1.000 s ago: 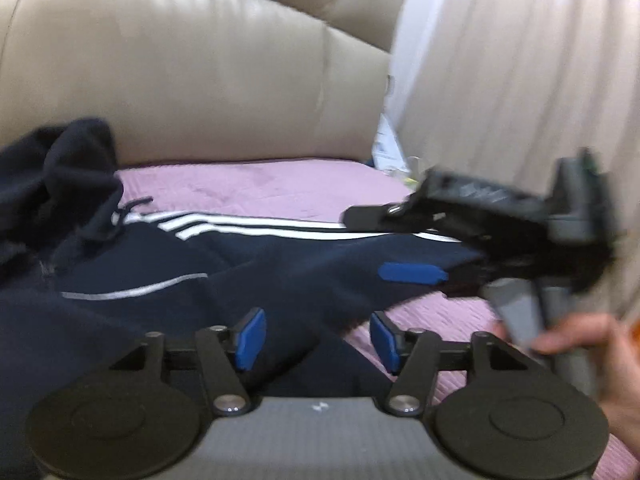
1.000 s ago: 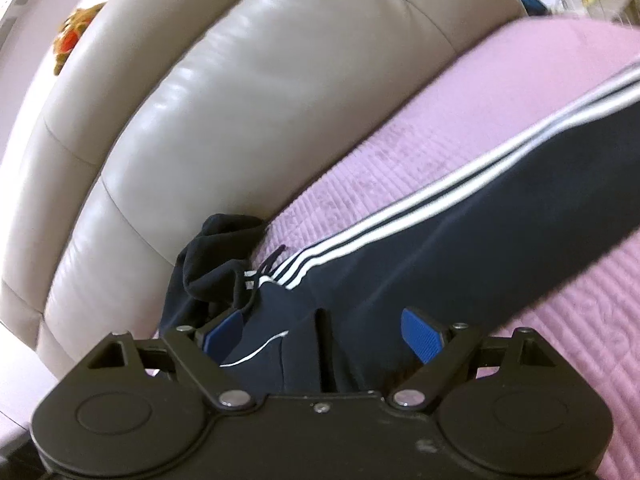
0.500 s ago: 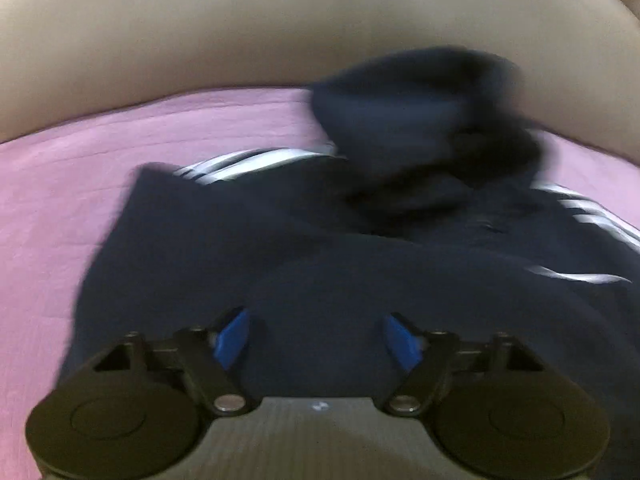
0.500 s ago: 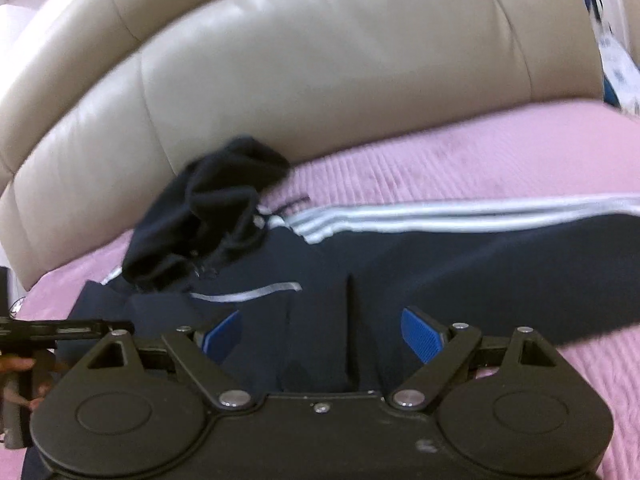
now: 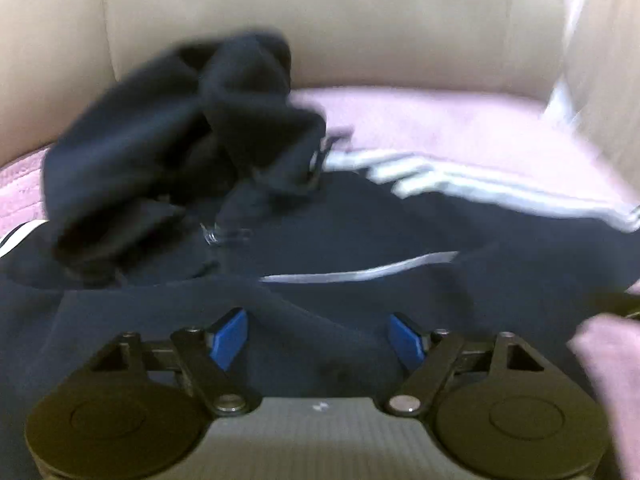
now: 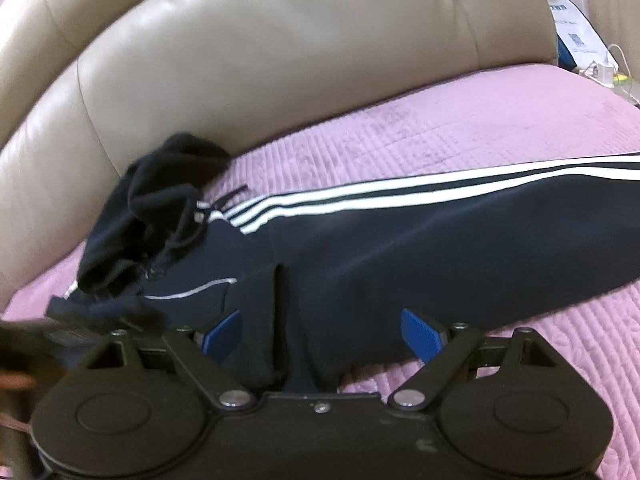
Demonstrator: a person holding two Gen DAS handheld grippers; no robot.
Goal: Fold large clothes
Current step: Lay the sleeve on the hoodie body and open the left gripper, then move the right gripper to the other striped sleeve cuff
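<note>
Navy hooded jacket [image 6: 360,264] spread on pink sofa cover [image 6: 460,128], hood [image 6: 160,200] bunched against backrest [image 6: 280,60]. Left tongs [image 5: 318,338] and right tongs [image 6: 322,338] wide, holding nothing, over chest. Risk: bunched hood, outstretched sleeve [image 6: 500,216] skew fold; single-layer pinch drags jacket.

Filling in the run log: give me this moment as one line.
left claw: open, over jacket body | right claw: open, fabric between fingers | hood: bunched by sofa back | cover: pink

Beige leather sofa backrest [image 6: 280,52] ahead of tongs; pink quilted cover [image 6: 460,136] below; paper bag [image 6: 576,36], white cables [image 6: 612,68] far right
</note>
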